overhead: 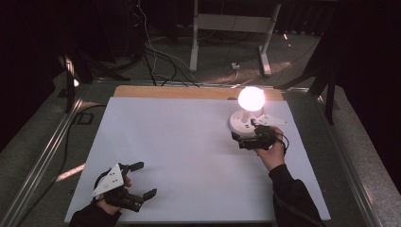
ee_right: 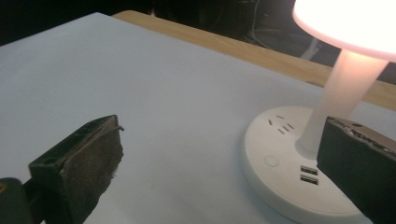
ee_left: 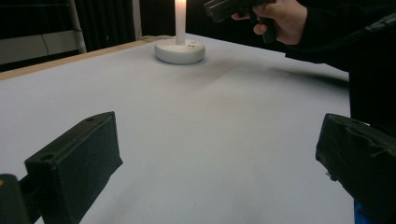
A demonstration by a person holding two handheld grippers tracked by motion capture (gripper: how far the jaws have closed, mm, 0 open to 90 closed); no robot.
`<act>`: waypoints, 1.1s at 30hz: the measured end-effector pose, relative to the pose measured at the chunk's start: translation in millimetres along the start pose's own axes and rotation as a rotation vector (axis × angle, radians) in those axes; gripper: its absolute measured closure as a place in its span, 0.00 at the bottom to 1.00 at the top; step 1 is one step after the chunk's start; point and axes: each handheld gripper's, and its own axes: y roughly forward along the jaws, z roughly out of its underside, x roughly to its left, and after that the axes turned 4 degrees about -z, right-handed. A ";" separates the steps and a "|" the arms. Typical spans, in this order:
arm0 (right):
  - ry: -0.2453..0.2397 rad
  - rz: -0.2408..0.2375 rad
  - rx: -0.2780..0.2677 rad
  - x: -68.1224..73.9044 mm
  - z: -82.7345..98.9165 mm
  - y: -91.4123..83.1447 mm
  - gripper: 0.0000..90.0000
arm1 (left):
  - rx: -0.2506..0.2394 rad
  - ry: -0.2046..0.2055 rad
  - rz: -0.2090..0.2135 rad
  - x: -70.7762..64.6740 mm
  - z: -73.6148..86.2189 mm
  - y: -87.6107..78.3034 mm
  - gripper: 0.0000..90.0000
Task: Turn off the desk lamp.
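the right gripper (overhead: 246, 137) hovers just beside the lit lamp (overhead: 247, 116), jaws apart — likely near its base button; the left gripper (overhead: 142, 179) rests well apart, jaws apart too — idle.

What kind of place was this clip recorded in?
Probably a lab or a recording setup rather than a home. A table covered with a white sheet stands in a dark room, loose cables trail over the floor behind it, and a lit lamp is the one prop.
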 end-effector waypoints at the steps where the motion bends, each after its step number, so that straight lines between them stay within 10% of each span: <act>1: 0.000 0.011 0.009 -3.1 0.8 3.4 0.04 | 0.001 0.001 0.000 0.0 0.0 0.0 0.01; 33: 0.026 0.178 0.107 -16.2 7.1 35.4 0.99 | 0.002 -0.009 -0.001 -0.1 0.4 0.6 0.01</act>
